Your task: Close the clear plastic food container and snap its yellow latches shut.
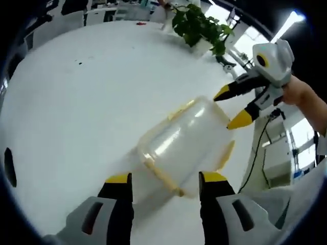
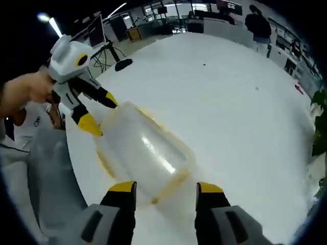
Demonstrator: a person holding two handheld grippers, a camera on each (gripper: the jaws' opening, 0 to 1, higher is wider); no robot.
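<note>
The clear plastic container [image 1: 184, 140] lies on the white table [image 1: 76, 102], with its lid on and a yellow seal and yellow latches [image 1: 225, 155] along its rim. My left gripper [image 1: 166, 178] stands open, jaws on either side of the container's near end. The right gripper [image 1: 231, 106] comes in from the right, open, with its yellow tips at the far end. In the right gripper view the container [image 2: 145, 153] runs away from my open right gripper [image 2: 166, 187]. At its far end is the open left gripper [image 2: 99, 111]. Whether the latches are snapped down is unclear.
A potted green plant [image 1: 196, 25] stands at the table's far side, and its leaves [image 2: 320, 127] show again at the right. The table's edge [image 2: 76, 168] curves close by the container. A hand [image 2: 25, 92] holds the left gripper. A person [image 2: 258, 25] stands beyond the table.
</note>
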